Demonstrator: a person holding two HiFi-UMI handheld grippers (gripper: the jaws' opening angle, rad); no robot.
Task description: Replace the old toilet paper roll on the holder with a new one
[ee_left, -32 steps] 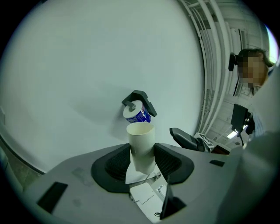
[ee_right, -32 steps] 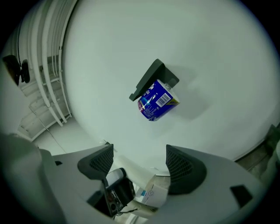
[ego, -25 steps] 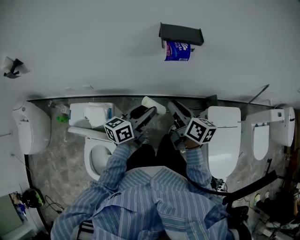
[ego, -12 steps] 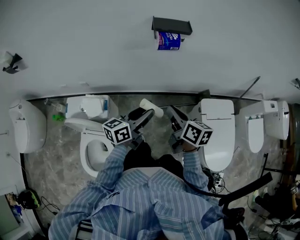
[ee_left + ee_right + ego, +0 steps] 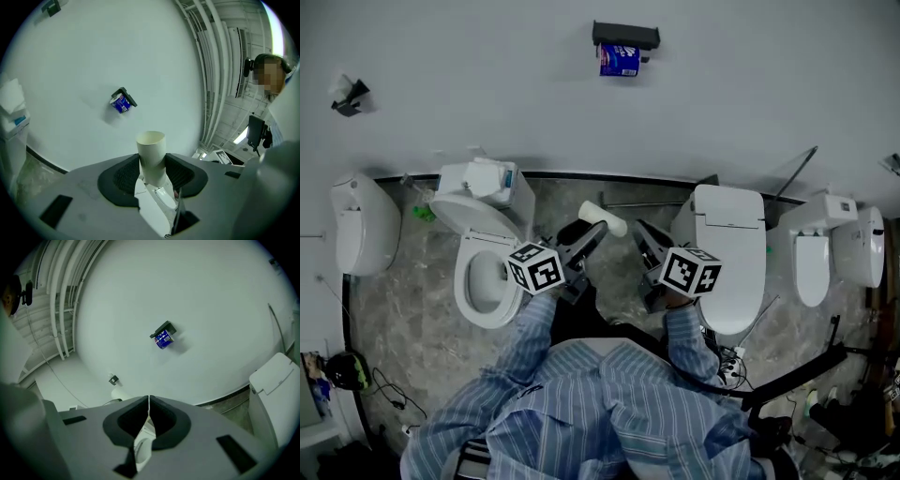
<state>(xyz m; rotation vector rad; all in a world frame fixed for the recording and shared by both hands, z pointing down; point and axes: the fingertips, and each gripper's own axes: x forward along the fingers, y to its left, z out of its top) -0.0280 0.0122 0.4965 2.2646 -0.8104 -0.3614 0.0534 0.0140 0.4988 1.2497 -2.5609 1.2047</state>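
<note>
Just left of centre in the head view, the left gripper (image 5: 589, 234) is clamped on a short cream cardboard tube (image 5: 605, 217). Seen along that gripper, the tube's long axis stands across the jaws, open end towards twelve o'clock. Well apart, at twelve o'clock on the wall, a blue-printed paper roll (image 5: 620, 60) hangs under the black wall holder (image 5: 625, 35). The right gripper (image 5: 645, 232) is closed and empty. The tube is judged a spent core, so disposal is called for next.
</note>
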